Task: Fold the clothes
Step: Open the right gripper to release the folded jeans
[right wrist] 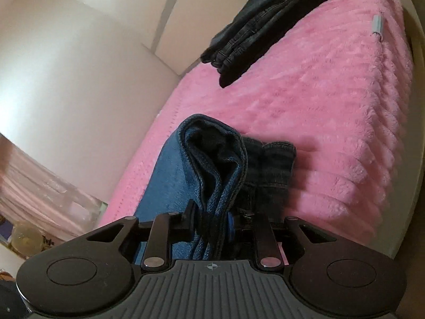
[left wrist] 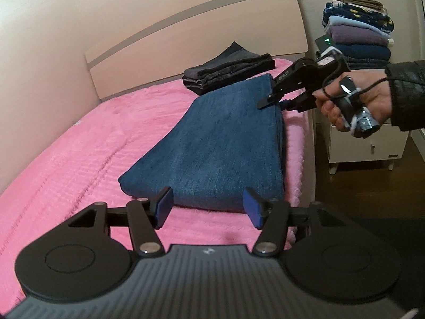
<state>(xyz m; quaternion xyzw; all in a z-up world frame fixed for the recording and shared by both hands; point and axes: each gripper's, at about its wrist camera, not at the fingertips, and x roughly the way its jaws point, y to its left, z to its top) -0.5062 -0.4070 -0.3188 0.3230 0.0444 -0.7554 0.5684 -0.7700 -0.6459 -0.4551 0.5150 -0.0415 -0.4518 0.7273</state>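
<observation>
Between the right gripper's (right wrist: 209, 224) jaws sits a bunched edge of the blue jeans (left wrist: 220, 143), several denim layers squeezed together, and the pads press on the cloth from both sides. Seen from the left wrist camera, that same gripper (left wrist: 269, 101) bites the far right corner of the folded jeans, near the bed's edge, and a hand (left wrist: 353, 101) in a dark sleeve grips its handle, with a thin cable looping past the fingers.

At the near end of the jeans, the left gripper (left wrist: 207, 207) stands with its jaws apart. Its blue pads (left wrist: 164, 207) flank the near fold of the denim without pressing on it; whether they brush the cloth cannot be told.

The jeans lie folded into a long rectangle on the pink blanket (left wrist: 79, 159), running from the near fold toward the headboard (left wrist: 186, 26), close to the bed's right side. Beyond them, just past their far end, a folded pair of dark grey jeans (left wrist: 228, 73) rests on the same blanket, close to the headboard.

Off the bed to the right, a white nightstand (left wrist: 369, 143) carries a tall stack of folded clothes (left wrist: 358, 32) in blue, purple and patterned fabrics. A small device with a green light (left wrist: 325, 43) sits beside the stack.
</observation>
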